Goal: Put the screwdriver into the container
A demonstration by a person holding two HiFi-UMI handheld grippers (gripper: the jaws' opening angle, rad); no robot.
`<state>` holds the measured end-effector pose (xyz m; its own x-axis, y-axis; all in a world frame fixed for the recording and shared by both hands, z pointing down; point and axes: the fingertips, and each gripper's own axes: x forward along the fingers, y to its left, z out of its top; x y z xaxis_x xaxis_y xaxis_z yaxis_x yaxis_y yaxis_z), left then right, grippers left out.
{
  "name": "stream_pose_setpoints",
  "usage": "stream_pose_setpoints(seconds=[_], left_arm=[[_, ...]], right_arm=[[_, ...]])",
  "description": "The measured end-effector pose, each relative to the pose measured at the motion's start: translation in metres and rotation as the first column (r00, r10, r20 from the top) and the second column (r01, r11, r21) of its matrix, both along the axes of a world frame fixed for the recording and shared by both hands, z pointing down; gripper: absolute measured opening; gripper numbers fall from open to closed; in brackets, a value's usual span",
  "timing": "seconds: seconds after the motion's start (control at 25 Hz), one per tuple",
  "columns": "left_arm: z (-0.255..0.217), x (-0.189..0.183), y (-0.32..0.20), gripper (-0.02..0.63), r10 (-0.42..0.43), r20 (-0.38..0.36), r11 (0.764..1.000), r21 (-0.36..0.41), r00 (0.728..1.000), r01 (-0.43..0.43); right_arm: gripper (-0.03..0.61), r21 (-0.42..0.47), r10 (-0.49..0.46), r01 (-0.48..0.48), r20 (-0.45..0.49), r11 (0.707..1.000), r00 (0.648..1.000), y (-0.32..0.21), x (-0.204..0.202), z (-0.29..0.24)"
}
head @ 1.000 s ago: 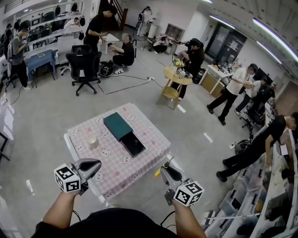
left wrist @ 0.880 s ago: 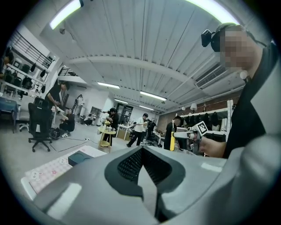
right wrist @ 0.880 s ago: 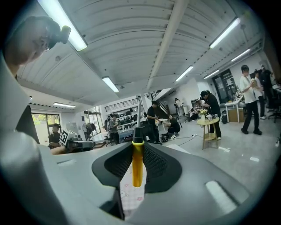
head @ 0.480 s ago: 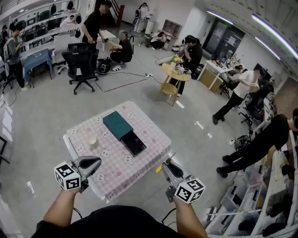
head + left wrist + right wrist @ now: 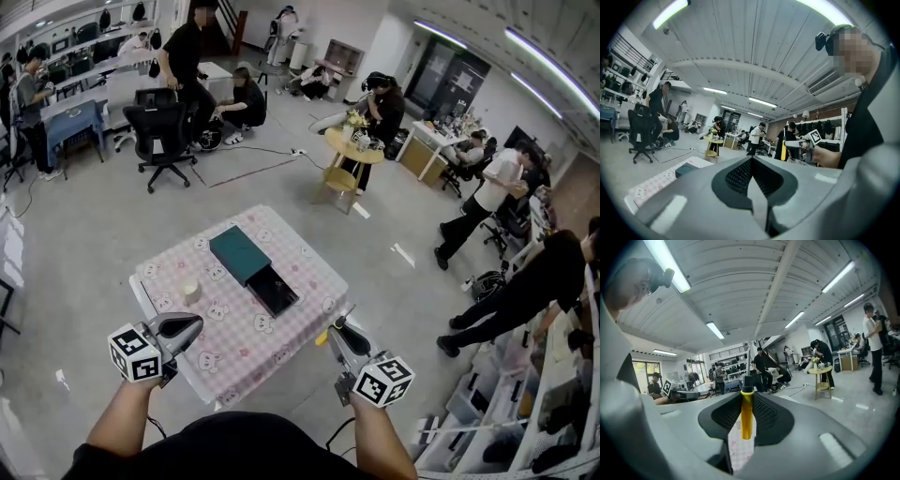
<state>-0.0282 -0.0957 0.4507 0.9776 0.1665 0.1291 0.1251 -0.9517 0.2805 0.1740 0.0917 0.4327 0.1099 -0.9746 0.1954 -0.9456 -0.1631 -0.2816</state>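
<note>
The container is a dark green box (image 5: 238, 253) whose black inner tray (image 5: 275, 291) is slid out and open; it lies in the middle of the pink checked table (image 5: 305, 262). The screwdriver (image 5: 322, 338), with a yellow handle, is held upright in my right gripper (image 5: 338, 335), which is shut on it off the table's near right corner. In the right gripper view the screwdriver's yellow handle (image 5: 746, 416) stands between the jaws with its shaft pointing up. My left gripper (image 5: 184, 329) hovers at the table's near left edge, shut and empty. The left gripper view shows the green box (image 5: 687, 168).
A small cream cylinder (image 5: 190, 291) stands on the table's left side. Grey floor surrounds the table. A round yellow side table (image 5: 354, 150), an office chair (image 5: 159, 127) and several people stand farther off. Shelving (image 5: 548, 403) lines the right.
Both grippers stay almost where they were, the right one still holding the screwdriver. People in the background have walked about.
</note>
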Motion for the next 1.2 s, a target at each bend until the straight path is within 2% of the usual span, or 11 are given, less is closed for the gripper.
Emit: stream_pose_setpoints(seconds=[0.52, 0.8, 1.2], left_arm=[[-0.002, -0.011, -0.014, 0.000, -0.019, 0.009, 1.000, -0.003, 1.000, 0.019], [0.003, -0.022, -0.030, 0.000, -0.059, 0.013, 0.998, -0.006, 0.998, 0.059], [0.004, -0.016, -0.046, 0.000, -0.115, 0.022, 0.993, -0.006, 0.993, 0.115]], right_arm=[[0.106, -0.010, 0.000, 0.000, 0.010, 1.000, 1.000, -0.014, 0.000, 0.005], [0.106, -0.010, -0.020, 0.020, 0.010, 1.000, 1.000, -0.033, 0.005, 0.008], [0.106, -0.025, -0.064, 0.064, 0.012, 0.998, 0.998, -0.061, 0.028, 0.013]])
